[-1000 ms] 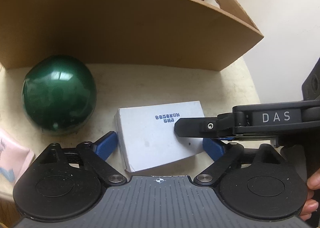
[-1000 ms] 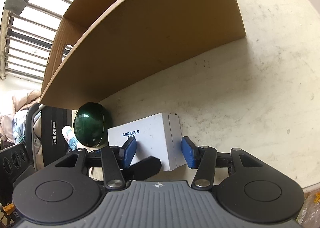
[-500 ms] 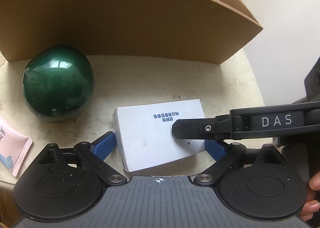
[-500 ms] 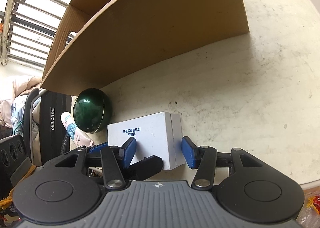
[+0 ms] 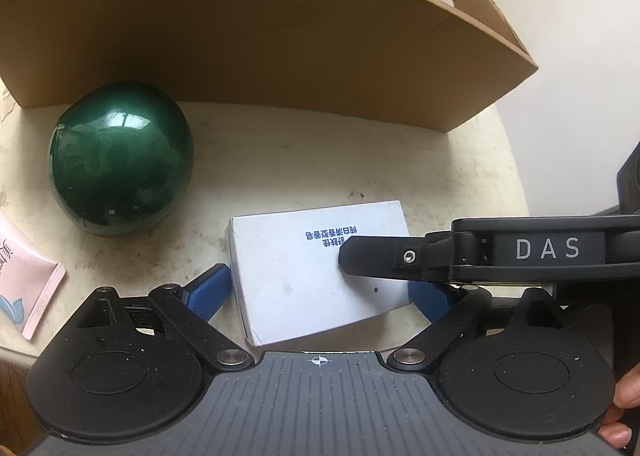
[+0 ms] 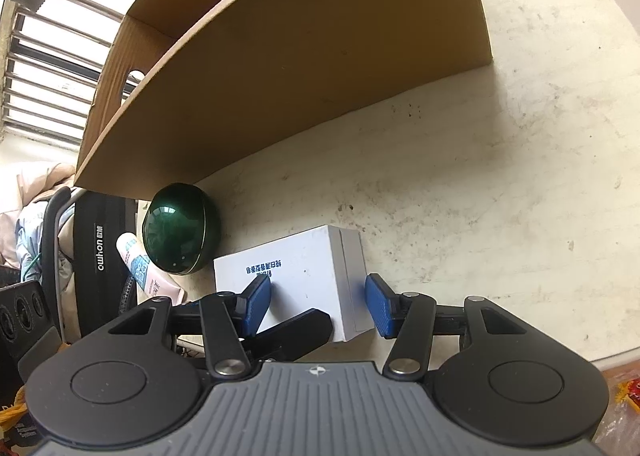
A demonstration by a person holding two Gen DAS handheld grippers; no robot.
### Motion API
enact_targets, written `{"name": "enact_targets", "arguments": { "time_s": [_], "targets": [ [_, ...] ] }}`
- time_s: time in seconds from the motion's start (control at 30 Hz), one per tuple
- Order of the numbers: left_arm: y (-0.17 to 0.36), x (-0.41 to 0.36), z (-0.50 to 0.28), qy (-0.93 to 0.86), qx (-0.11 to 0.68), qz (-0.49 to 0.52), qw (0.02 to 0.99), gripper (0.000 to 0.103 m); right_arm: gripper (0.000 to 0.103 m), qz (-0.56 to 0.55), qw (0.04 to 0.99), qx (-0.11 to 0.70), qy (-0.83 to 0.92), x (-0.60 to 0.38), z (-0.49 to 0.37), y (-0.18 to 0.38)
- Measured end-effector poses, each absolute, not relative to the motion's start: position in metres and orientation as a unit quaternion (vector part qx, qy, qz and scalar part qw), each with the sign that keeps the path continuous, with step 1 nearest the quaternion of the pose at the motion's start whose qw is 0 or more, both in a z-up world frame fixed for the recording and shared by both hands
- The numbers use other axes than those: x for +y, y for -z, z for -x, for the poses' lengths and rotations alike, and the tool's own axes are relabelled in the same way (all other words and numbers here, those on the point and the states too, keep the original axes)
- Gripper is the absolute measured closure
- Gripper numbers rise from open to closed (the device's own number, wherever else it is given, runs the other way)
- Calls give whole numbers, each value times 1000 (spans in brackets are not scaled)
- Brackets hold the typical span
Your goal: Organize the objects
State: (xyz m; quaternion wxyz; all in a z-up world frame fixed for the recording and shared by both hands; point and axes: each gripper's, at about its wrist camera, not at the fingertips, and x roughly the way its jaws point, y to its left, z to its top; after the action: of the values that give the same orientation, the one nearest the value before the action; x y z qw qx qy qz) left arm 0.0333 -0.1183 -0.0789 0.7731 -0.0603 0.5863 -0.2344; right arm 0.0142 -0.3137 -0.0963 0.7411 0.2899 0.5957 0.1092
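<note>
A white box [image 5: 312, 272] with blue print lies flat on the pale tabletop; it also shows in the right wrist view [image 6: 296, 272]. My left gripper [image 5: 320, 292] is open, its blue pads on either side of the box's near end. My right gripper [image 6: 320, 300] is open and straddles the same box from the right; its arm marked DAS crosses over the box in the left wrist view. A shiny green ball [image 5: 120, 160] sits left of the box, also seen in the right wrist view [image 6: 180, 228].
A large open cardboard box [image 5: 260, 36] stands behind the objects, also in the right wrist view [image 6: 304, 56]. A pink tube [image 5: 24, 284] lies at the table's left edge. A black bag [image 6: 100, 252] stands beyond that edge. The table edge [image 6: 600, 356] runs close on the right.
Both views have drawn back slightly and the cardboard box looks a little farther. The white box stays on the table between both pairs of open pads.
</note>
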Motion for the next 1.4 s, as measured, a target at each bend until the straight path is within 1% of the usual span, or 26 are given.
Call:
{"name": "enact_targets", "arguments": {
  "time_s": [0.4, 0.8, 0.87, 0.93, 0.97, 1.1, 1.13, 1.4],
  "targets": [
    [66, -117, -39, 231, 594, 71, 767, 9, 48, -292, 736, 602, -104, -309, -18, 89],
    [39, -116, -39, 234, 586, 77, 772, 9, 48, -282, 742, 599, -103, -301, -15, 63],
    [43, -112, -22, 235, 583, 77, 774, 9, 48, -281, 744, 597, -103, -300, -14, 58],
    [39, -108, -26, 237, 580, 77, 776, 9, 48, -281, 747, 594, -102, -299, -13, 52],
    [42, -94, -29, 238, 579, 77, 776, 9, 48, -281, 748, 593, -102, -299, -12, 49],
    [32, -94, -29, 242, 574, 77, 779, 9, 48, -281, 752, 588, -99, -298, -10, 37],
    [19, -94, -20, 242, 574, 76, 779, 9, 48, -280, 753, 587, -99, -298, -10, 35],
    [-12, -79, -16, 249, 563, 77, 784, 10, 48, -284, 758, 580, -93, -303, -8, 16]
  ]
}}
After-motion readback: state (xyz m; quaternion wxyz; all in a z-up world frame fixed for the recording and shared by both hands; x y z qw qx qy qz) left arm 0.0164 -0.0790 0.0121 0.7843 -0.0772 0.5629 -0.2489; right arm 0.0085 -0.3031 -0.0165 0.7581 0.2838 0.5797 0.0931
